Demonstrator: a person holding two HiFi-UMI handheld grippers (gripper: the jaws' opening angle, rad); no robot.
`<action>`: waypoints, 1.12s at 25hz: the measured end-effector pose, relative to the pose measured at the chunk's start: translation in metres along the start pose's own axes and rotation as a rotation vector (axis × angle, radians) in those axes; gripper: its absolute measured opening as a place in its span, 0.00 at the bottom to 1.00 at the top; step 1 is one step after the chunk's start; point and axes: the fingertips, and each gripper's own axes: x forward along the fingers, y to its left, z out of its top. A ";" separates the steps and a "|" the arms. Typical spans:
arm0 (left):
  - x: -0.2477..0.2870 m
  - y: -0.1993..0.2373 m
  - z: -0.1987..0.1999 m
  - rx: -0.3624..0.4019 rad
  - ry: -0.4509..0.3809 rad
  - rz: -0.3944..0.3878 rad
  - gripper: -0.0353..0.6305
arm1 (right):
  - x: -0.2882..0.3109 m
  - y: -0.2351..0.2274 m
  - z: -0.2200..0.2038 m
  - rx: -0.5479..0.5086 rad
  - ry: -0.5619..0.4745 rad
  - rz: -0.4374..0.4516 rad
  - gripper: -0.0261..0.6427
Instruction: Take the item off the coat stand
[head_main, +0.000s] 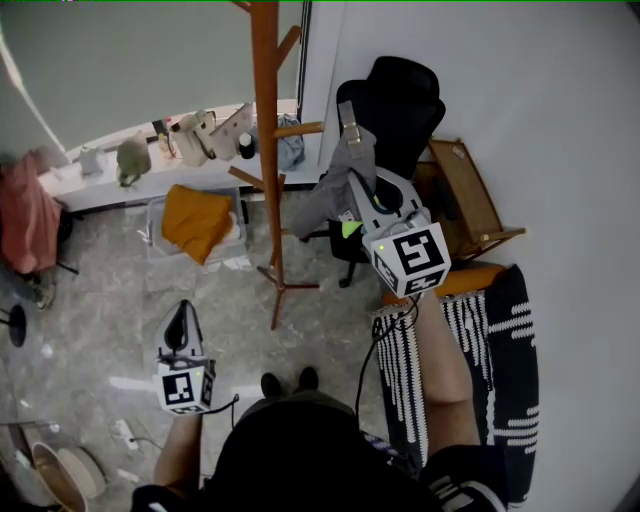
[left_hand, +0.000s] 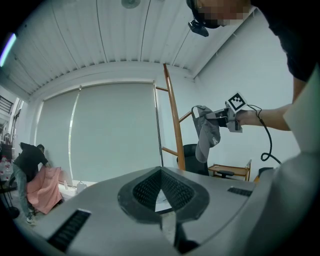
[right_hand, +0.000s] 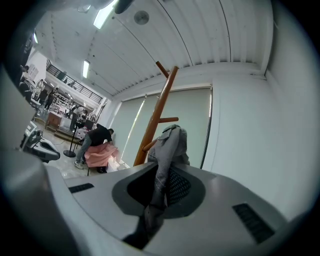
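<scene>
The wooden coat stand (head_main: 266, 150) rises in the middle of the floor, its pegs sticking out to the sides. A grey cap (head_main: 340, 185) hangs just right of a peg tip; whether it still touches the peg I cannot tell. My right gripper (head_main: 352, 205) is shut on the cap, and grey fabric (right_hand: 170, 150) runs up between its jaws toward the stand (right_hand: 157, 117). My left gripper (head_main: 182, 312) hangs low to the left of the stand, shut with nothing in it (left_hand: 161, 197). From there I see the cap (left_hand: 206, 134) dangling beside the stand (left_hand: 173, 125).
A black office chair (head_main: 395, 100) and a wooden side table (head_main: 465, 195) stand right behind the cap. A black-and-white striped cloth (head_main: 500, 350) lies at the right. An orange cloth in a clear bin (head_main: 195, 220) sits left of the stand. A person (left_hand: 30, 175) bends over pink cloth further off.
</scene>
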 end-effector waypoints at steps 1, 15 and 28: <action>0.001 -0.001 0.001 0.001 -0.002 -0.003 0.09 | -0.003 -0.001 -0.001 0.003 0.001 -0.005 0.08; 0.007 -0.012 0.014 0.035 -0.040 -0.030 0.09 | -0.055 0.015 -0.020 0.041 0.005 -0.068 0.08; 0.008 -0.006 0.031 0.059 -0.081 -0.004 0.09 | -0.101 0.039 -0.034 0.096 0.006 -0.116 0.08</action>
